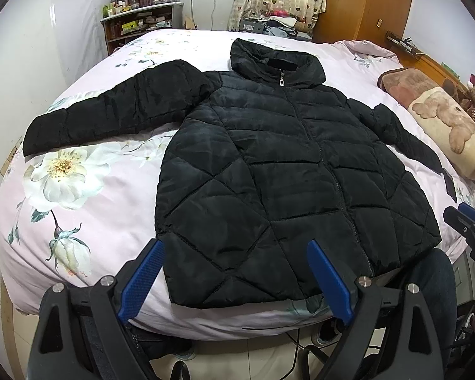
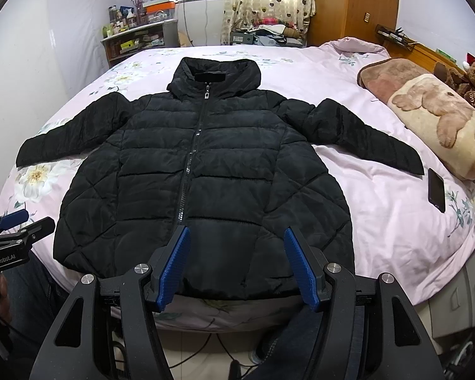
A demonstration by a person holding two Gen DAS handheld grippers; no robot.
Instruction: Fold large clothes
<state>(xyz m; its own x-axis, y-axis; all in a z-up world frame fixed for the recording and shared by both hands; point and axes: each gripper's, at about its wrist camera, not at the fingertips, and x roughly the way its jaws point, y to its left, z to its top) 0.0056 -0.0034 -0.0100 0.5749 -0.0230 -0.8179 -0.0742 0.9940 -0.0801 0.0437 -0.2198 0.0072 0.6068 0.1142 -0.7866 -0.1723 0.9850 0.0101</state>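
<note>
I judged the folding not yet begun: the black quilted hooded puffer jacket (image 2: 202,171) lay flat on the pink floral bed (image 2: 380,215), zipped, both sleeves spread outward, so all folds remained. My left gripper (image 1: 237,281) and right gripper (image 2: 237,266) hung above the jacket's hem, jaws apart and empty. The right wrist view showed the whole black phone (image 2: 436,190) beside the jacket's right sleeve cuff; the left view caught only its edge.
</note>
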